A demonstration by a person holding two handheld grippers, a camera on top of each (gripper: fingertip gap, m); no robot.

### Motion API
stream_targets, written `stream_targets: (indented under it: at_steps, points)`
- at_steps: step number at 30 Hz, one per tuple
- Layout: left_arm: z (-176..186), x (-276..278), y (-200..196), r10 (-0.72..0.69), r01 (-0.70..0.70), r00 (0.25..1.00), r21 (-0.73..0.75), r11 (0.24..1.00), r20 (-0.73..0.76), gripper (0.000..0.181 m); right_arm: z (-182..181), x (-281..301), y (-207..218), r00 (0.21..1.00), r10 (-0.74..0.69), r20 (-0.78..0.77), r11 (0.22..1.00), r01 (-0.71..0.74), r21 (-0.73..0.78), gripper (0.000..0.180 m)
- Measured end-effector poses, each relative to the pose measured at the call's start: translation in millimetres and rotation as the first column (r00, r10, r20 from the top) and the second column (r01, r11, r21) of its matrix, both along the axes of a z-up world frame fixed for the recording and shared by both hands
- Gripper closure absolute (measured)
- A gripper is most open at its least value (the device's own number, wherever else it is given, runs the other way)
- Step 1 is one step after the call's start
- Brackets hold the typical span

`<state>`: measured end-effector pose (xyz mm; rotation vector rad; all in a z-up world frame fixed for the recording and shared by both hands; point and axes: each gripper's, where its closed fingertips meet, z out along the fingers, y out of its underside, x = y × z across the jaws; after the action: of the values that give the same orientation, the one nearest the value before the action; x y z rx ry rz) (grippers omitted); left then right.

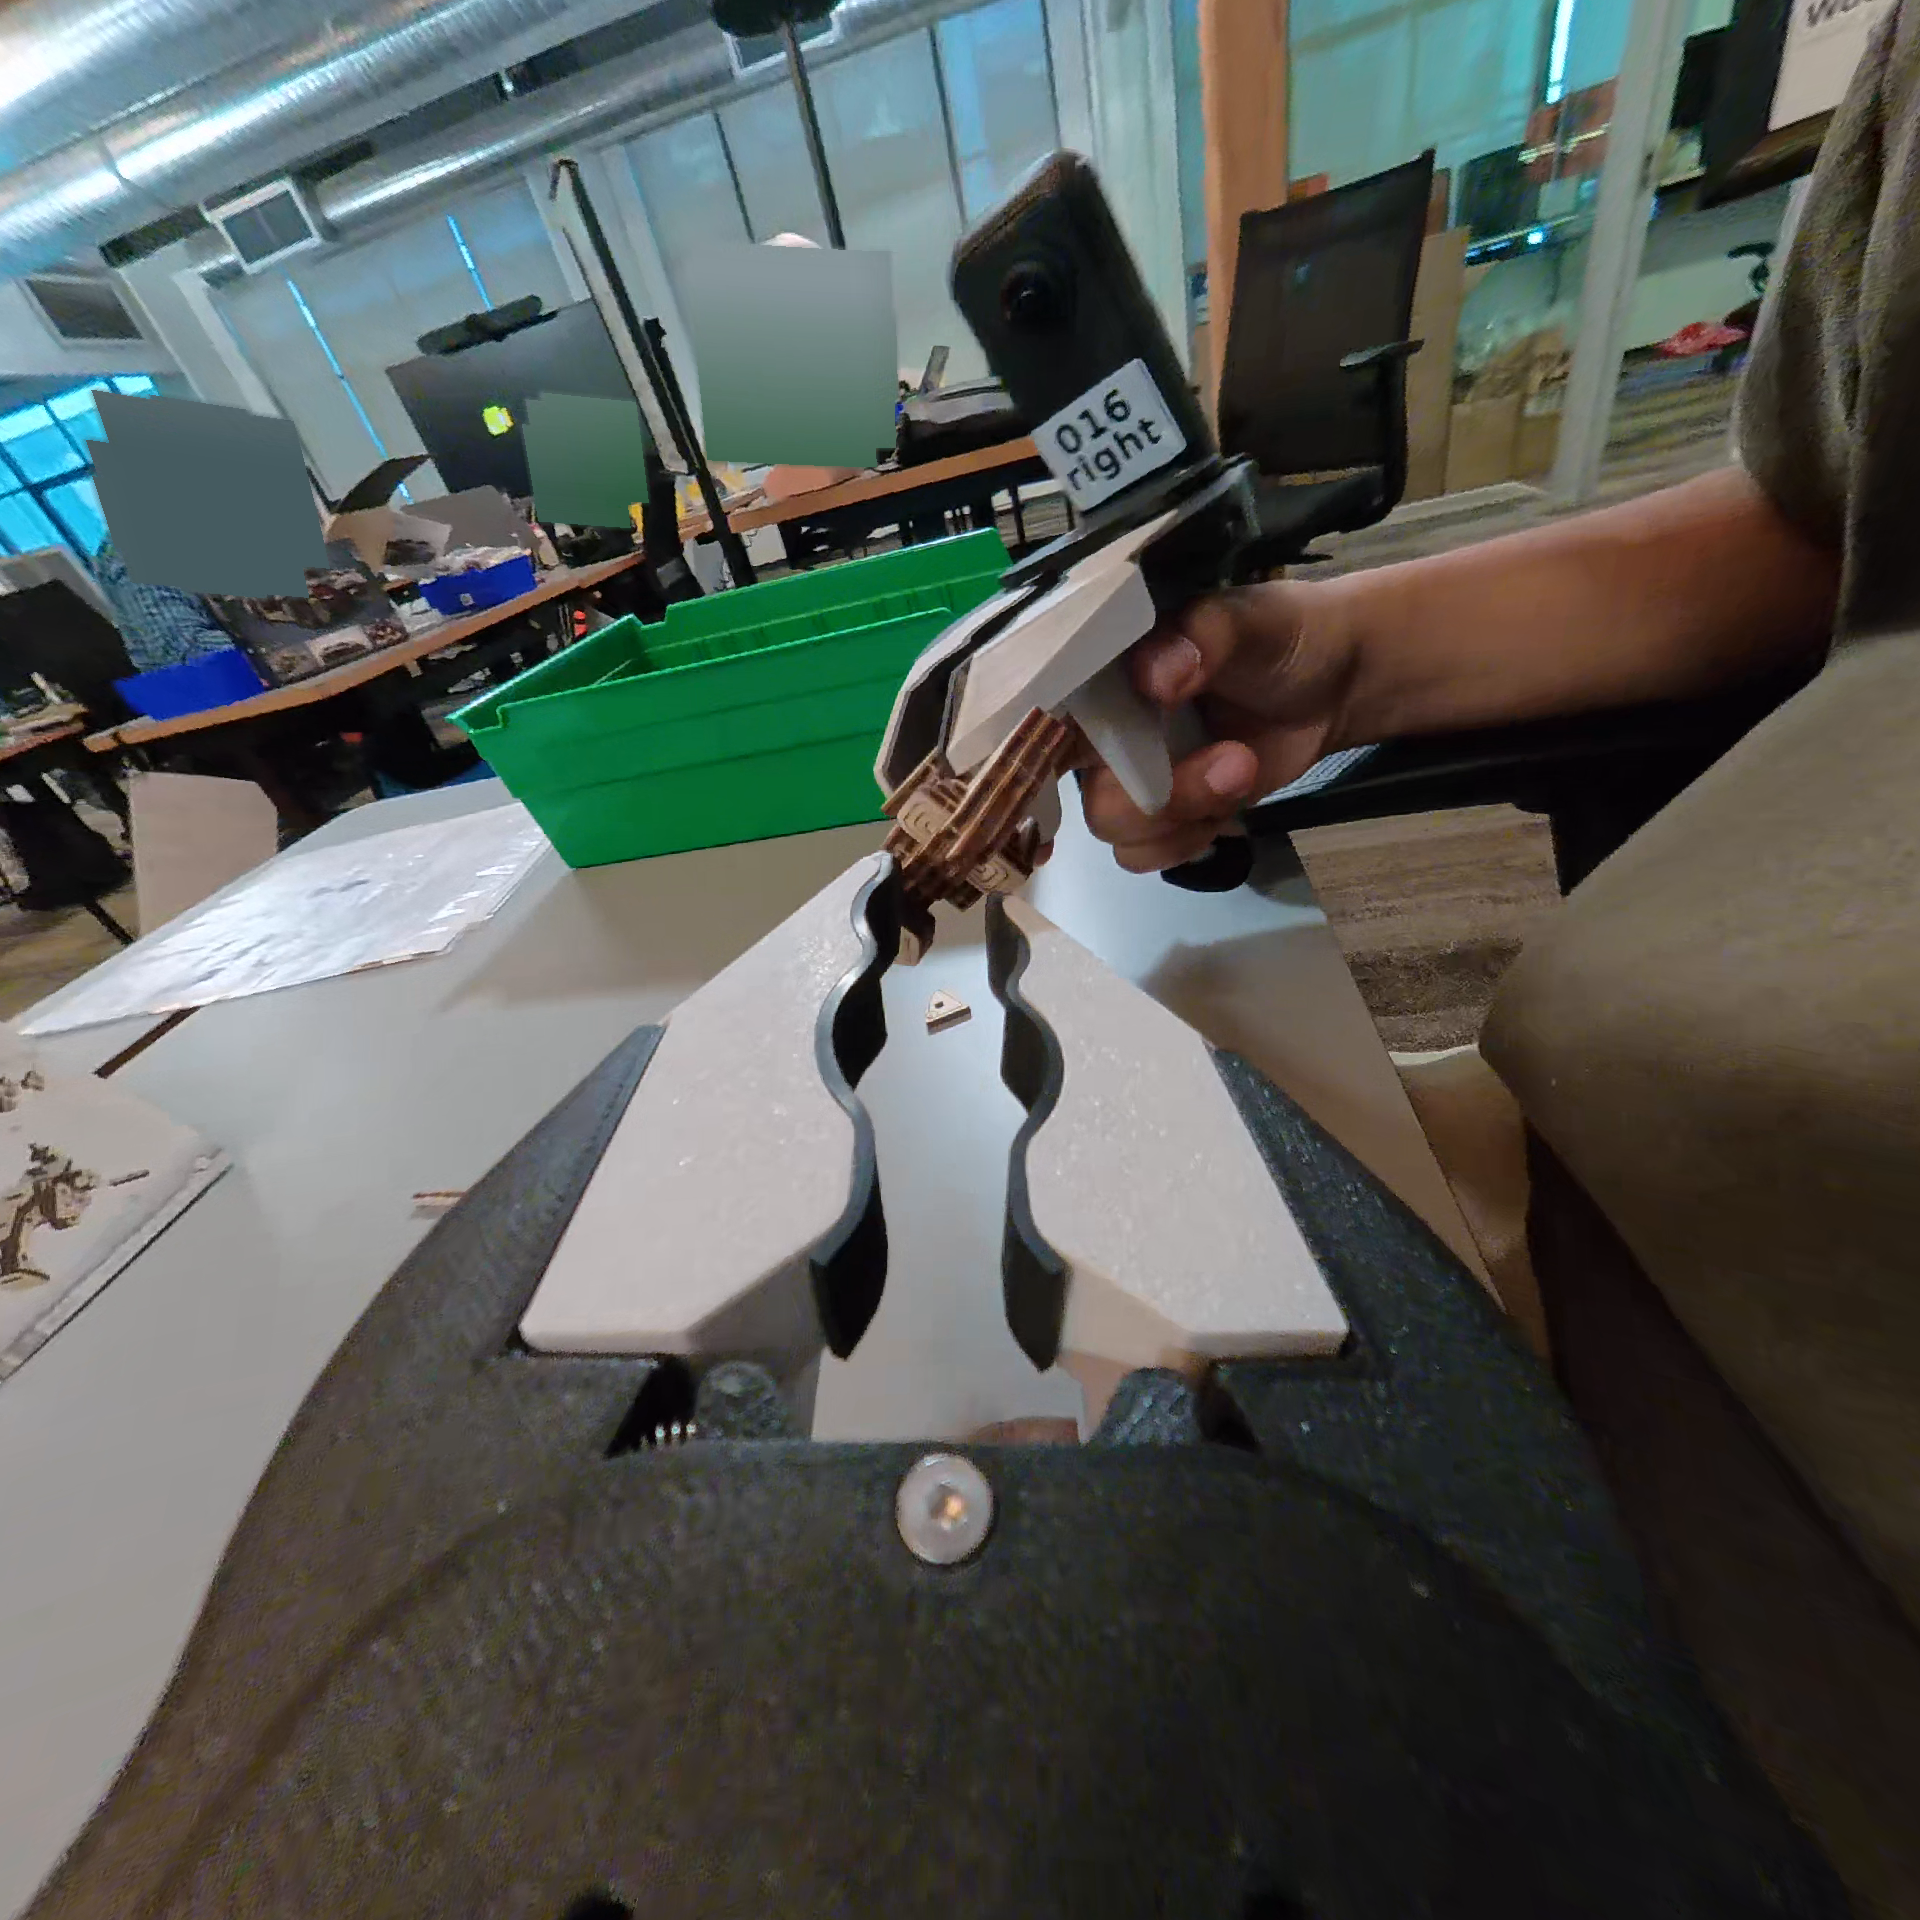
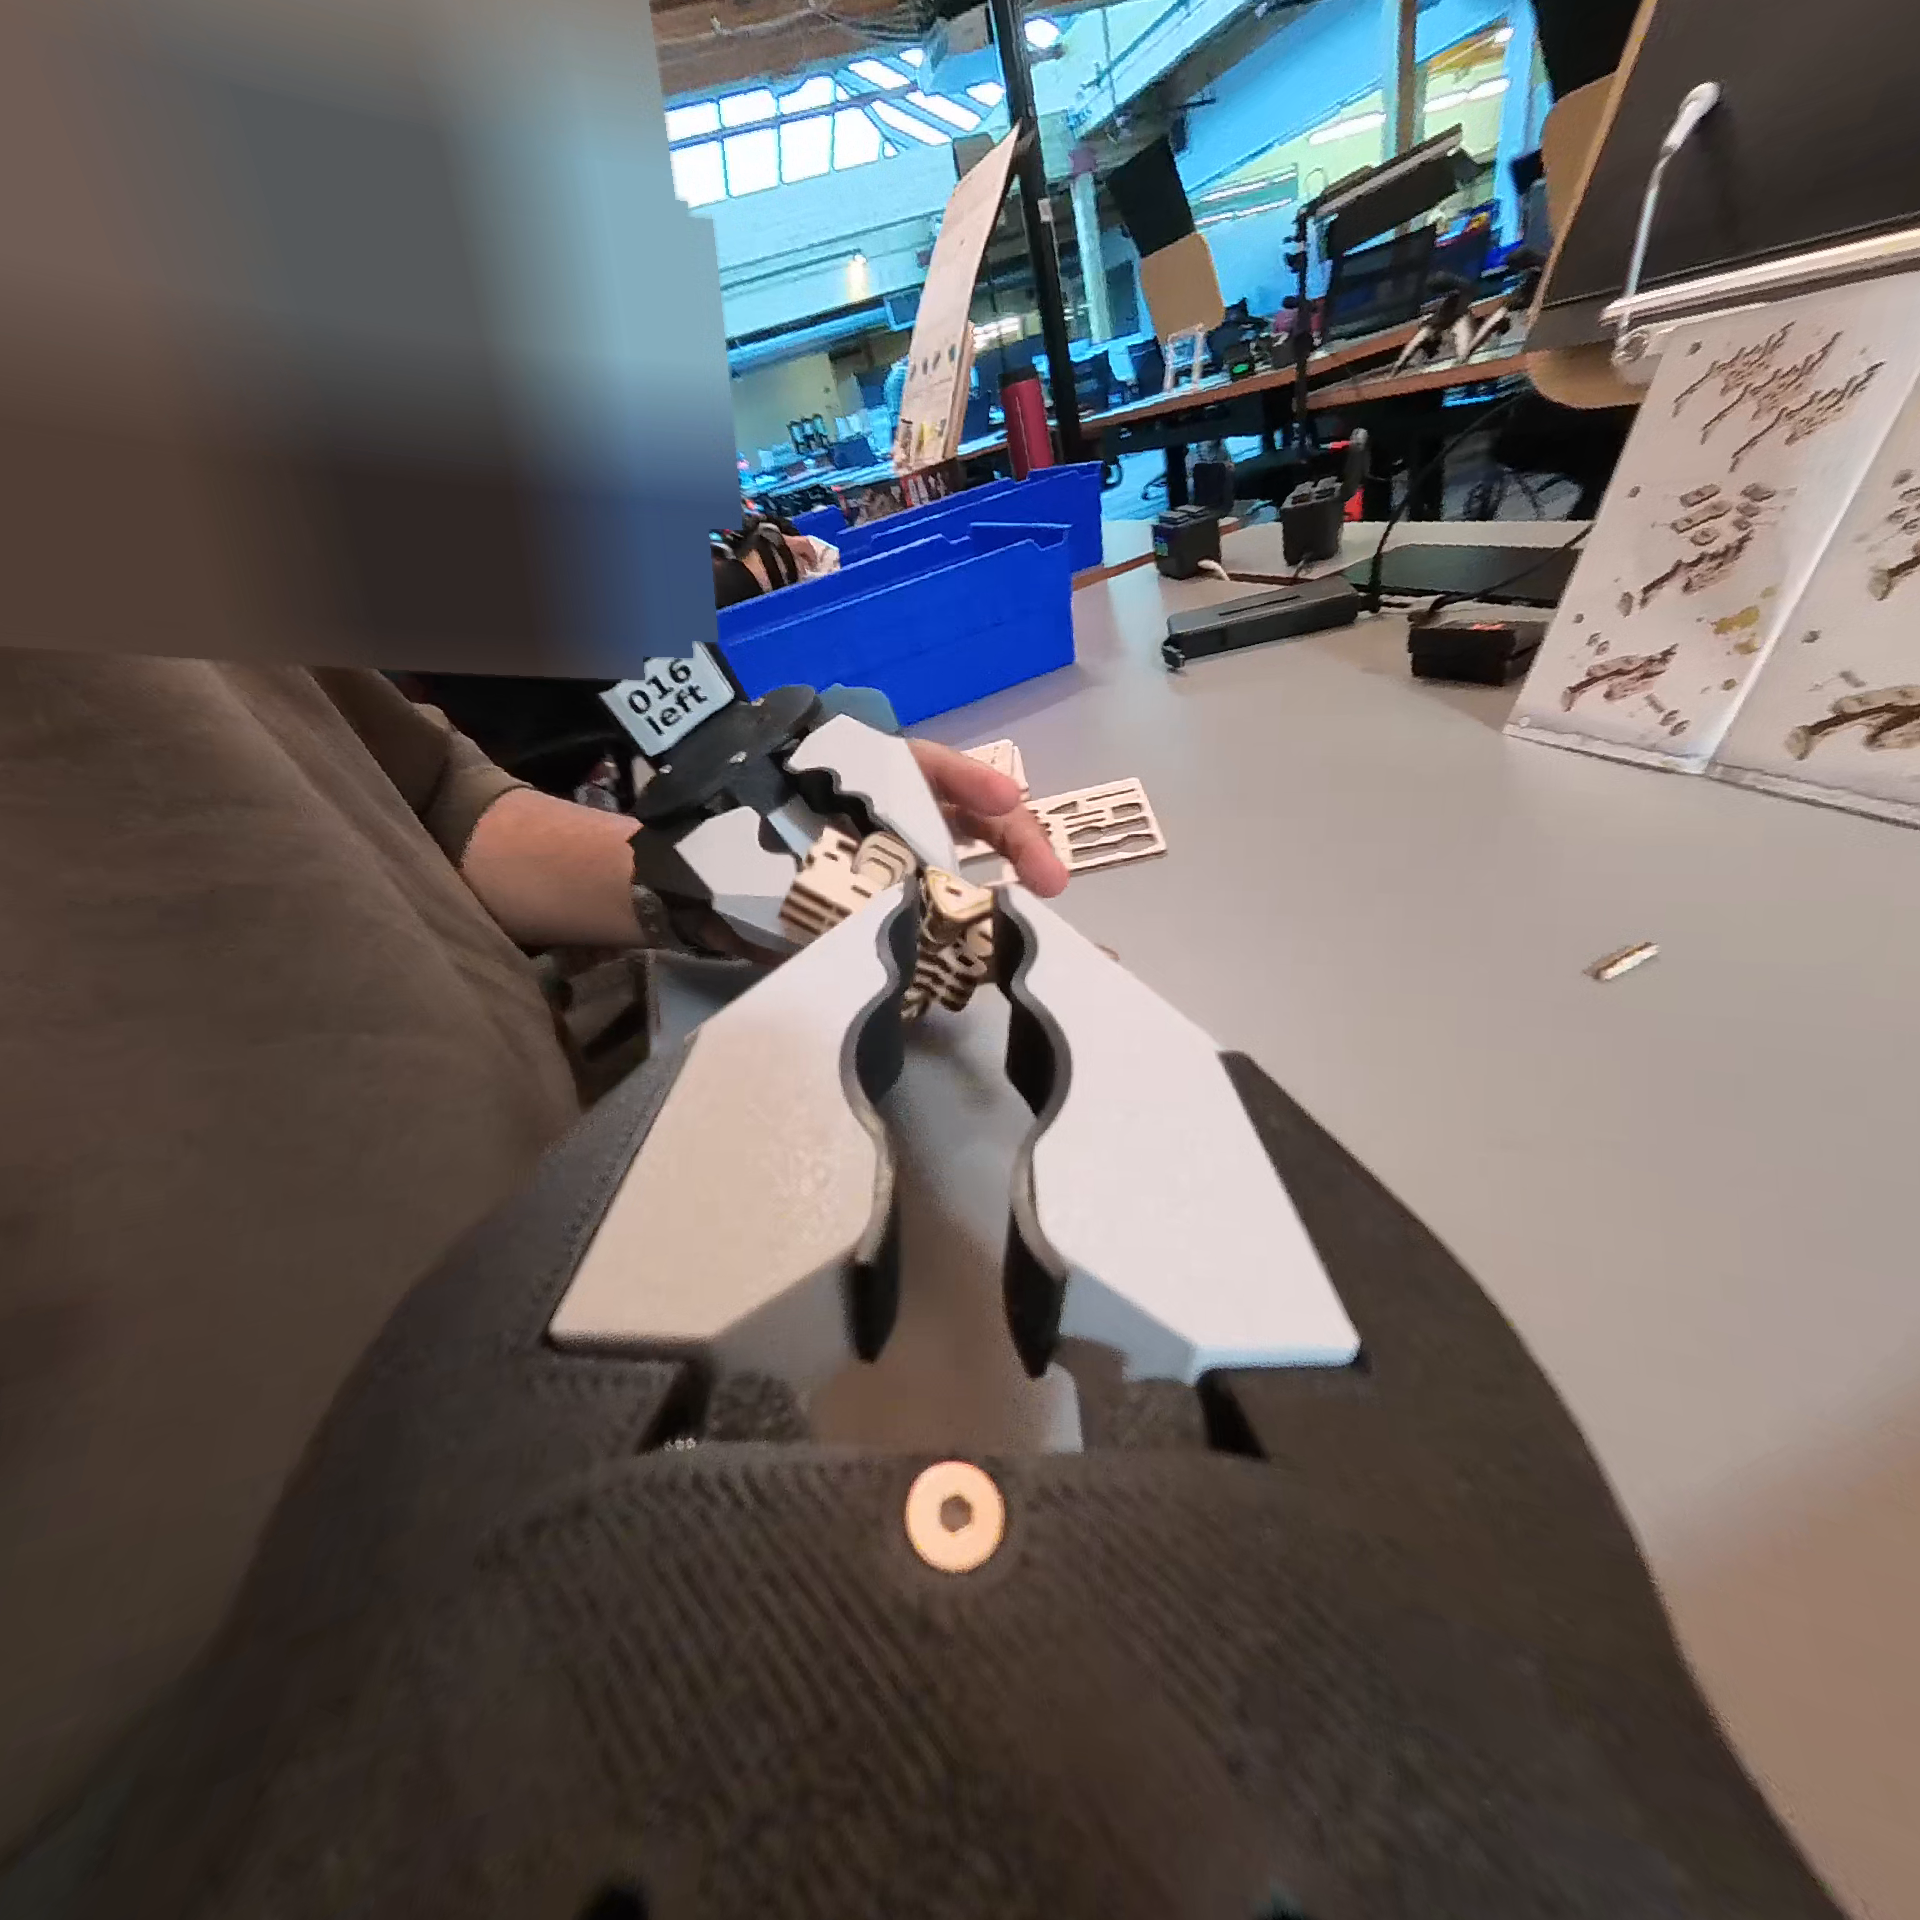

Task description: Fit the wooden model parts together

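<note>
Clamping the layered brown plywood model in our right gripper, we find it just beyond our part-open, seemingly empty left gripper's tips.

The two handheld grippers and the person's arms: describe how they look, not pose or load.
The left gripper and the right gripper match: pale grey wedge-shaped fingers with wavy black inner pads, on a textured black body with a silver screw. The right gripper carries a black camera and a grey pistol-style handle. Each bears a small white label. The person wears an olive-brown sleeve. No cables show.
</note>
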<state>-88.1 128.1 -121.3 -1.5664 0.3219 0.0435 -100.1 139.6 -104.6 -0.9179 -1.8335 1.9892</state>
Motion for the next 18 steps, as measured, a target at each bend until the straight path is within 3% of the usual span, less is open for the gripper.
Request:
stream_targets:
  at_steps: [9,11,18]
  points:
    - [-3,8,-3,0.003,0.0,0.989,0.022,1.0,-0.15,0.164,-9,13,-3,0.938,0.232,0.259,0.944,-0.153,-0.291,0.168]
    - [-2,1,0,0.077,-0.072,0.983,0.037,0.997,-0.167,0.135,-8,15,-2,0.92,0.277,0.278,0.922,-0.173,-0.347,0.169]
    - [0,-21,-4,0.165,-0.164,0.985,0.024,0.986,-0.058,0.123,5,9,-6,0.972,0.188,0.138,0.967,-0.159,-0.199,0.169]
